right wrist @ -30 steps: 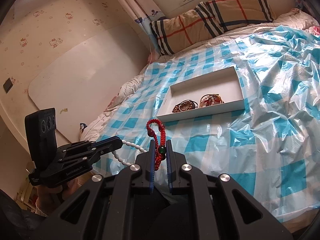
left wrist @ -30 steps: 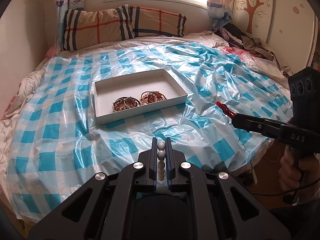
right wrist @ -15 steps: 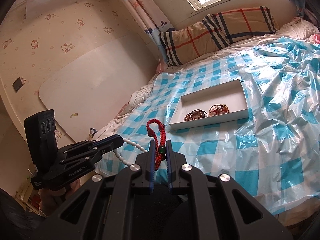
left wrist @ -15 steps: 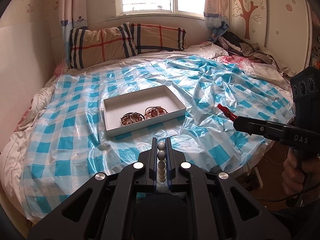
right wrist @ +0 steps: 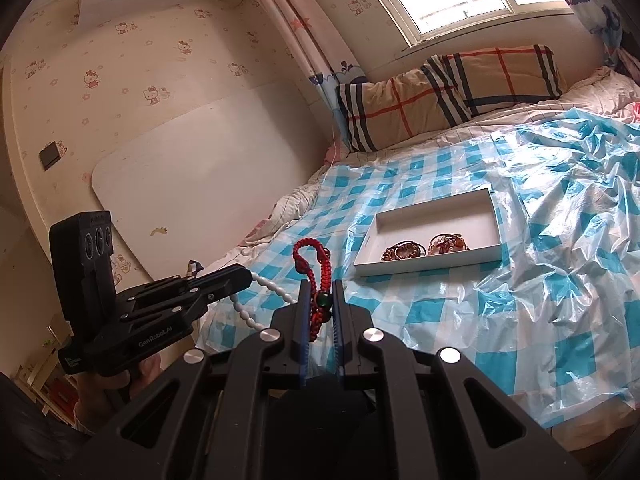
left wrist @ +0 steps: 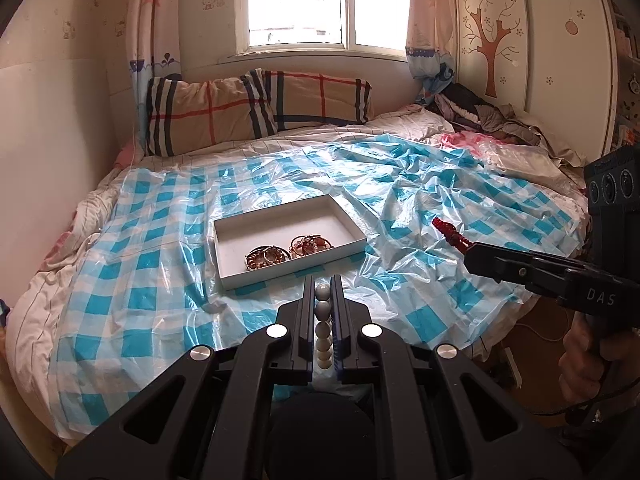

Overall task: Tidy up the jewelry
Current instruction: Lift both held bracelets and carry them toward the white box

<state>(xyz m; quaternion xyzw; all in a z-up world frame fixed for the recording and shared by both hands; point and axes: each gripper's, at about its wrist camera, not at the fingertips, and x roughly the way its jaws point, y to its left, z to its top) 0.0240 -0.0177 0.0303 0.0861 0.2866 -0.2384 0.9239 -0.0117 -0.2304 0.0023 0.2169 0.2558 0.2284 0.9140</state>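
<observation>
A white shallow box (left wrist: 228,260) (right wrist: 492,216) lies on the blue-checked plastic sheet on the bed, with several gold and beaded bracelets (left wrist: 286,254) (right wrist: 424,248) in its near half. My left gripper (left wrist: 322,292) (right wrist: 246,276) is shut on a string of white beads (left wrist: 323,328) (right wrist: 256,312), held in the air short of the box. My right gripper (right wrist: 320,292) (left wrist: 468,250) is shut on a red braided cord bracelet (right wrist: 316,268) (left wrist: 450,232) with a green bead, also in the air, right of the left one.
The plastic sheet (left wrist: 420,184) is crumpled to the right of the box. Striped pillows (left wrist: 256,108) lie under the window at the head of the bed. A heap of clothes (left wrist: 492,116) sits at the far right. A white board (right wrist: 192,176) leans on the left wall.
Both grippers have risen and drawn back from the bed, so the box looks smaller and more of the window and walls shows. Each still grips its piece.
</observation>
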